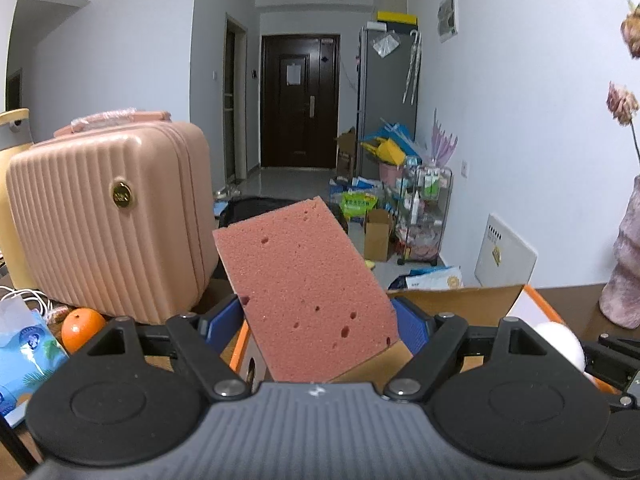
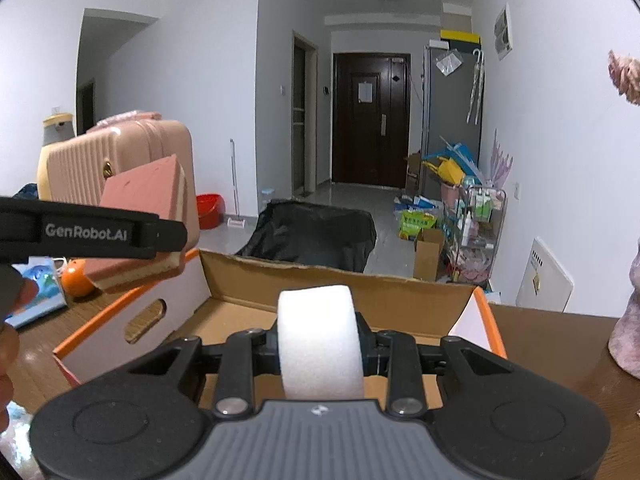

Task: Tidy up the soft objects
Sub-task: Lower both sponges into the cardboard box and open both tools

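A pink sponge (image 1: 308,292) with a tan backing stands tilted between the blue pads of my left gripper (image 1: 320,322), which is shut on it, above the near left edge of an open cardboard box (image 1: 460,296) with orange trim. My right gripper (image 2: 320,346) is shut on a white foam piece (image 2: 318,340), squeezed narrow and held over the box's (image 2: 320,276) inside. In the right wrist view the sponge (image 2: 148,200) shows at the left behind a black finger (image 2: 92,234) of the left gripper. The white foam (image 1: 560,344) also shows at the left wrist view's right edge.
A pink ribbed suitcase (image 1: 108,216) stands on the wooden table (image 2: 552,344) left of the box, with an orange (image 1: 82,328) and a blue tissue pack (image 1: 24,352) beside it. A pink vase (image 1: 624,276) stands to the right. A person's fingers (image 2: 12,344) show at the left.
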Demonstrator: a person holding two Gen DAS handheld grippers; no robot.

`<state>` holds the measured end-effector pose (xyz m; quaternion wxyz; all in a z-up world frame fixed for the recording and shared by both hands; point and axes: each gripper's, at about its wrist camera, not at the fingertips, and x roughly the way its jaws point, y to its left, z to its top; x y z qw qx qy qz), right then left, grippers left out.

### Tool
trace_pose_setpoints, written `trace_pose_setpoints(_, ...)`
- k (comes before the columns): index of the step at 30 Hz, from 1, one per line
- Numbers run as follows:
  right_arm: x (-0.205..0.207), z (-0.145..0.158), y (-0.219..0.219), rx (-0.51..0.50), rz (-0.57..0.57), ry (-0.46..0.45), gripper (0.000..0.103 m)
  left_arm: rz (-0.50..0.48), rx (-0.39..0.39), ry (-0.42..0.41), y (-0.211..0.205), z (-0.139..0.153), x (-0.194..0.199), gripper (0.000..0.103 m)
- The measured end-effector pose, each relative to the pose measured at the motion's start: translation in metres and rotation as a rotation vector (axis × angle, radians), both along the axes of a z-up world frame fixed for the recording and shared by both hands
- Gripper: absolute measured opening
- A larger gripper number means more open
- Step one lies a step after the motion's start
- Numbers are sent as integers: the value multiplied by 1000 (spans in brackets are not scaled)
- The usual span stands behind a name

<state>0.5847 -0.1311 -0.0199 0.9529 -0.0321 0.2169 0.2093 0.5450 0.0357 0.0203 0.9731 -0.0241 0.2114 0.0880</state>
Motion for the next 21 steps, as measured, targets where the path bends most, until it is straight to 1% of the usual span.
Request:
trace_pose_setpoints(10, 18, -16, 0, 18, -8, 64, 30, 10, 35, 76, -4, -23, 17, 82)
trace_pose_setpoints(15, 21, -22, -2, 18, -17, 79, 30, 9, 48, 104, -4, -30, 23, 83)
trace_pose_setpoints(17, 21, -22, -2, 20, -18, 79, 30, 3, 46, 101, -3, -31, 21, 85)
trace_pose_setpoints(18, 20, -22, -3, 21, -17, 80, 30, -3, 43, 97, -3, -30, 20, 90)
trace_pose_setpoints(19, 20, -22, -4, 22, -17, 80, 37, -8, 37, 95, -3, -30, 19, 94)
trace_pose_setpoints(20, 20, -22, -4, 23, -20, 84, 45, -12, 26, 96, -2, -29, 18, 101)
trace_pose_setpoints(21, 19, -22, -5, 26, -25, 82, 65, -12, 18, 93, -1, -28, 17, 103)
